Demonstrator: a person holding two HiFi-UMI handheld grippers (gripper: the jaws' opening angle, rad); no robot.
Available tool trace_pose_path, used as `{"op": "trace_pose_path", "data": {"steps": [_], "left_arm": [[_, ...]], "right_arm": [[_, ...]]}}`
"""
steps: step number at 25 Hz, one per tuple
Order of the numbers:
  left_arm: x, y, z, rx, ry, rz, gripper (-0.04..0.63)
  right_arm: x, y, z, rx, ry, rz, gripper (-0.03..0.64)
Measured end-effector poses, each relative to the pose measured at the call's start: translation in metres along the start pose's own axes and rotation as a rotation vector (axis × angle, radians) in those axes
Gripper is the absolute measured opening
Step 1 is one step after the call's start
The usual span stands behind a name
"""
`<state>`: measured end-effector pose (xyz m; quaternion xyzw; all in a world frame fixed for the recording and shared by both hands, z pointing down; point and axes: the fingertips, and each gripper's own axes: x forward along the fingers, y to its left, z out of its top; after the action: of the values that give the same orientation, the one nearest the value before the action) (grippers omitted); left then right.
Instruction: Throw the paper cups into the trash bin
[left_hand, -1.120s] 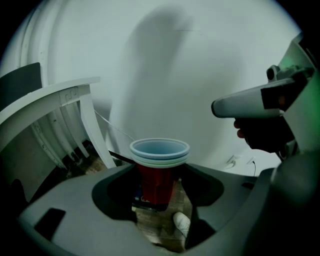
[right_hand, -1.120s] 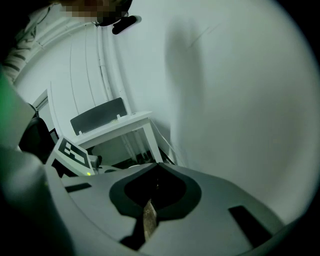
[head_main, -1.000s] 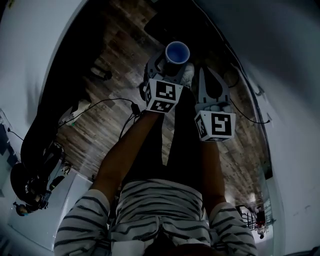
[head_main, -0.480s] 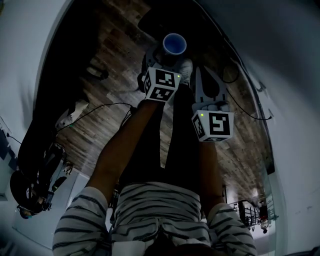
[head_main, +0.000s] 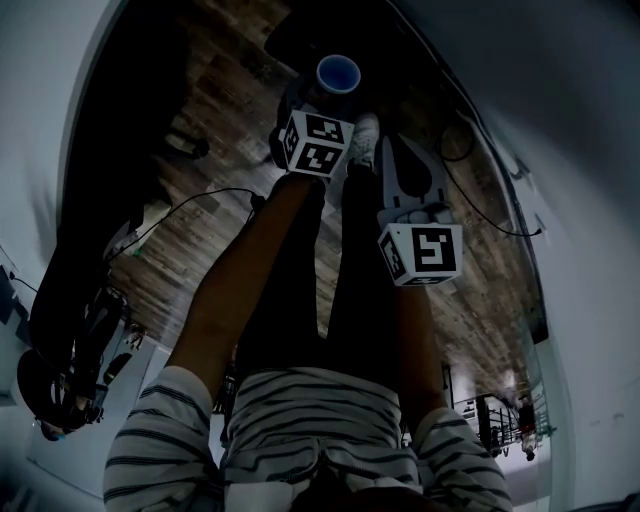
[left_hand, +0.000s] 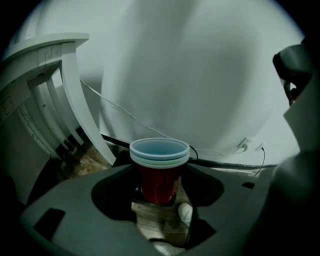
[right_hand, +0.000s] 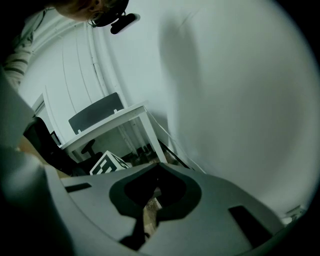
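Reading-wise, the only print on my screen is the black-and-white square marker pattern on the left cube (head_main: 316, 145) and the right cube (head_main: 422, 253). The cup sides look plain red as far as I can see.

The left claw (left_hand: 159, 197) is clamped on a stack of paper cups (left_hand: 159, 167). Its jaws stand wide because the stack fills the rounded notch between them. The cups are upright, mouth up, with red walls and pale bluish rims nested one over another, and they stick out above the jaws.

In the head view the stack sits at the far tip of the left claw, over the wood floor (head_main: 210, 150), with a white shoe (head_main: 365, 133) just beside it.

The right claw (right_hand: 152, 202) is closed up with nothing in it, just a thin slit of floor showing between the jaws. It hangs beside the left one, apart from the cups.
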<state>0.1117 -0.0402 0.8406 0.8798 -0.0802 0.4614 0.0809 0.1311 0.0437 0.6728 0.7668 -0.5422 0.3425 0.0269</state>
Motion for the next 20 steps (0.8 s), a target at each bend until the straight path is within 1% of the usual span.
{"op": "trace_pose_path", "data": {"steps": [5,13,20], "left_arm": [[0.016,0.006,-0.009,0.04,0.045,-0.004,0.291],[0.045,0.011,-0.021,0.043,0.099,-0.047,0.291],[0.063,0.015,-0.026,0.041,0.135,-0.06,0.293]], "right_arm": [[0.0,0.0,-0.004,0.009,0.003,-0.004,0.009],[0.0,-0.001,-0.008,0.007,0.012,0.0,0.009],[0.006,-0.003,-0.011,0.022,0.018,0.005,0.009]]}}
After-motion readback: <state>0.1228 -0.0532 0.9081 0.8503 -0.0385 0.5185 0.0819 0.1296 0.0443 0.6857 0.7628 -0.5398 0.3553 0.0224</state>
